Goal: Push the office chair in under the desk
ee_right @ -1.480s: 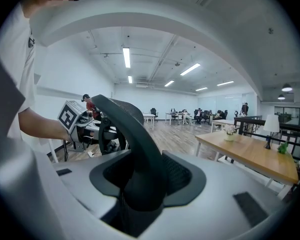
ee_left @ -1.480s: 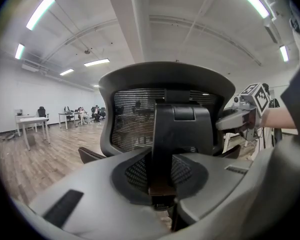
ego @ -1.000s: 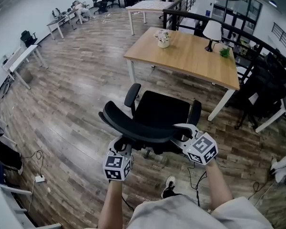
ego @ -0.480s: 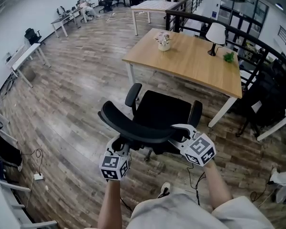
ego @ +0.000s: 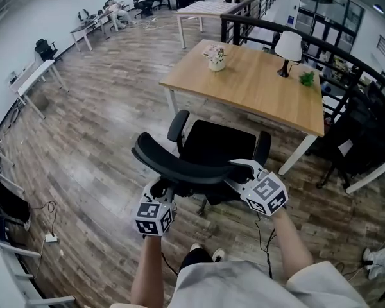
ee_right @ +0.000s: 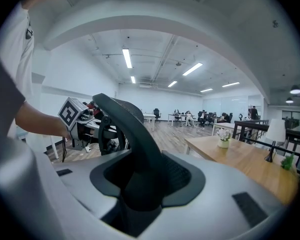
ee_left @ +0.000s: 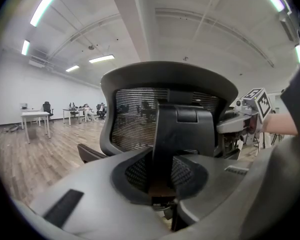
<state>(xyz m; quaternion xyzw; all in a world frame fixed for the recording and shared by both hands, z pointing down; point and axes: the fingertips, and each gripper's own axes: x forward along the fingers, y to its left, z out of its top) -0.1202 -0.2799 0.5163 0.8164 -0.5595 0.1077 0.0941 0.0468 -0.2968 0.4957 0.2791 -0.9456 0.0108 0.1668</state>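
A black office chair (ego: 215, 147) stands just short of the near long edge of the wooden desk (ego: 250, 85), its seat facing the desk. My left gripper (ego: 160, 188) is shut on the chair's back low at the left. In the left gripper view, the black spine (ee_left: 179, 134) of the mesh backrest sits between the jaws of the left gripper (ee_left: 165, 189). My right gripper (ego: 234, 171) is shut on the backrest's curved top rim at the right. In the right gripper view, that rim (ee_right: 132, 134) runs through the jaw notch of the right gripper (ee_right: 140, 184).
On the desk stand a white lamp (ego: 287, 45), a flower pot (ego: 216, 58) and a small green plant (ego: 306, 78). A black railing (ego: 256, 24) runs behind it. Dark chairs (ego: 359, 133) crowd the right. A power strip and cable (ego: 51, 238) lie at the left.
The chair and both grippers have rolled a little forward towards the desk, and the person has stepped after them. Both grips have stayed the same.
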